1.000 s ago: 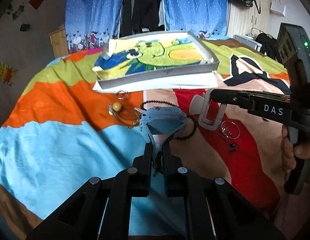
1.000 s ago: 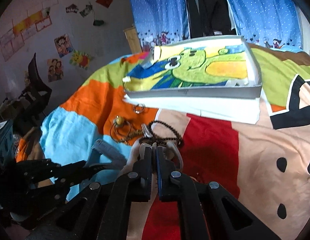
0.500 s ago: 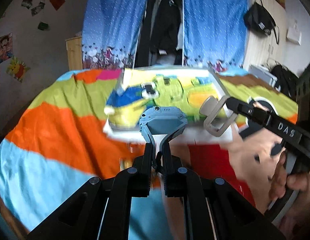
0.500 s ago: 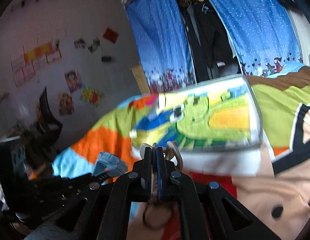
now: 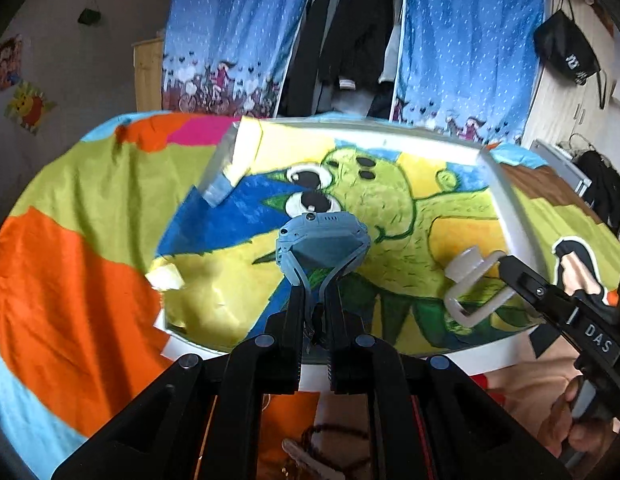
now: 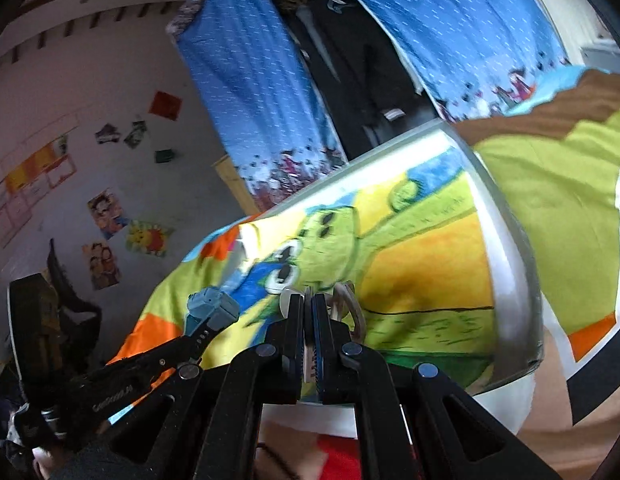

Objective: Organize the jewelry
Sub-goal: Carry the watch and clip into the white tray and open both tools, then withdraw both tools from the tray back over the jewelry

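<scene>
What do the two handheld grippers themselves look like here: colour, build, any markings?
Both the left gripper and the right gripper are matte black, with angular linkage arms joined by round silver rivets. The right one has white "DAS" lettering on its side. A bare hand grips its handle; no cables show.

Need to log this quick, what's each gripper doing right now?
Left gripper: shut on the blue watch.
Right gripper: shut on the white clip.

Probably a child's bedroom: bright patchwork bedspread (image 5: 78,280), cartoon posters (image 6: 106,236) on the wall, blue curtains (image 5: 230,36).
</scene>
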